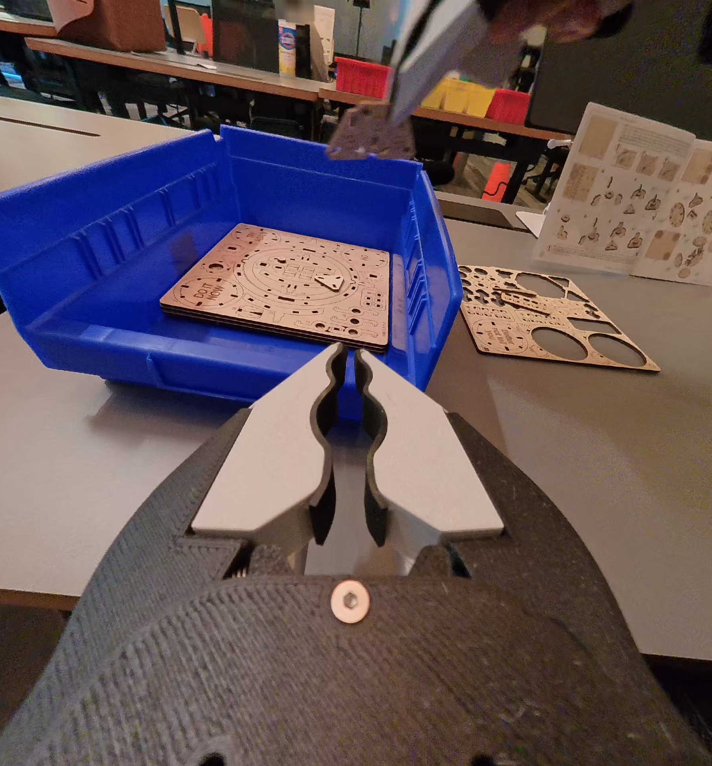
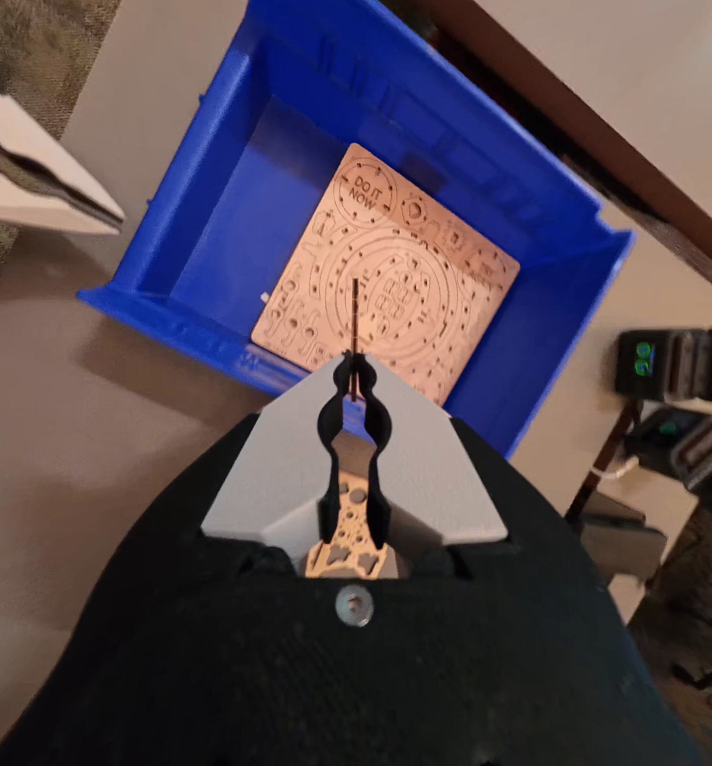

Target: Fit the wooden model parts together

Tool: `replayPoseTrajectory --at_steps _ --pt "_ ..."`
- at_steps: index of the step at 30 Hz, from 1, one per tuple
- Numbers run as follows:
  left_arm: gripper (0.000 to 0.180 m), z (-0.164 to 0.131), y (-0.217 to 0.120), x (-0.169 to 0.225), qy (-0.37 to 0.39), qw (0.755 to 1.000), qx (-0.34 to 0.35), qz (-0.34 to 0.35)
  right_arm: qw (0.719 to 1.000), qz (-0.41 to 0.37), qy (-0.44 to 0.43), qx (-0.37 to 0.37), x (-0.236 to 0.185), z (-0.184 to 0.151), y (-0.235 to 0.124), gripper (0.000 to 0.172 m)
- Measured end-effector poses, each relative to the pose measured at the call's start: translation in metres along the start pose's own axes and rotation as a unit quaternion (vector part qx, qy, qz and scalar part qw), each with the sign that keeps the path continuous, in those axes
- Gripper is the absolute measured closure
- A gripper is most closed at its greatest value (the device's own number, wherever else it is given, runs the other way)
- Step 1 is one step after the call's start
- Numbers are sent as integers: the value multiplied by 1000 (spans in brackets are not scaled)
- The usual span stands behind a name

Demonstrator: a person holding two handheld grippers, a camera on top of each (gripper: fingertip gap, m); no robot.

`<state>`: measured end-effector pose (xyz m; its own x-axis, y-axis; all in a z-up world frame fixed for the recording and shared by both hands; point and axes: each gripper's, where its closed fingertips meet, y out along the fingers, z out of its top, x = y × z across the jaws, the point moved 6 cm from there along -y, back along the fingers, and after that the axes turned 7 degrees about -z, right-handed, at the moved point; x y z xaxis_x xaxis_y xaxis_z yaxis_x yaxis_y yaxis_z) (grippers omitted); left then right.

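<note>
My right gripper [image 2: 353, 357] is shut on a thin flat wooden piece [image 2: 354, 315], seen edge-on and sticking out past the fingertips. It hangs above a blue bin [image 2: 221, 232] that holds a stack of laser-cut wooden sheets [image 2: 408, 265]. In the left wrist view the right gripper [image 1: 400, 112] holds this perforated piece [image 1: 371, 134] over the bin's back wall. My left gripper [image 1: 348, 352] is shut with nothing in it, low over the table just before the bin's front wall [image 1: 97, 257]. A small triangular piece [image 1: 330, 282] lies on the sheet stack [image 1: 263, 298].
A partly punched-out wooden sheet [image 1: 553, 323] lies on the grey table [image 1: 595, 476] right of the bin. An instruction booklet [image 1: 644, 199] stands behind it. Benches with red and yellow bins [image 1: 458, 93] are farther back. The grippers' ends are close to 15 cm from one another.
</note>
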<state>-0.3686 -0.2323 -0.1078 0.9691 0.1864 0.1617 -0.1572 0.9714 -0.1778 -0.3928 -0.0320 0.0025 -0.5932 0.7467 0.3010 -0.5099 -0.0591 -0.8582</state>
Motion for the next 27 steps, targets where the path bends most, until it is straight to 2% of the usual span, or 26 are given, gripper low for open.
replayPoseTrajectory --at_steps 4,6,9,12,15,17,19,21,23,25,27 --pt "178 0 1 2 -5 1000 2 -7 997 -70 15 -20 -8 -56 -36 171" --pt "179 1 1 4 -2 1000 2 -8 993 -100 18 -53 -14 -91 -41 171" --pt "179 2 2 8 -7 1000 -2 -20 990 -82 18 -111 -40 -141 -18 171" --pt "179 5 1 11 2 1000 1 -19 983 -125 -43 -127 -58 -165 8 171" --pt "179 4 2 11 11 1000 -4 -11 980 -143 -78 -111 -73 -164 20 170" --pt "180 1 4 10 8 1000 -11 -10 979 -119 -67 -152 -78 -169 24 146" --pt "180 -2 6 8 3 1000 -17 -13 980 -101 -48 -166 -77 -168 21 144" --pt "180 -4 8 8 -2 1000 -20 -18 987 -87 -14 -134 -69 -158 11 150" --pt "180 -4 8 8 -2 1000 -21 -19 993 -71 31 -88 -58 -141 -1 148" --pt "180 -4 8 8 -2 1000 -19 -21 996 -40 65 -36 -49 -117 -11 143" --pt "180 -3 7 8 -3 1000 -16 -22 996 -32 81 20 -37 -89 -20 146"
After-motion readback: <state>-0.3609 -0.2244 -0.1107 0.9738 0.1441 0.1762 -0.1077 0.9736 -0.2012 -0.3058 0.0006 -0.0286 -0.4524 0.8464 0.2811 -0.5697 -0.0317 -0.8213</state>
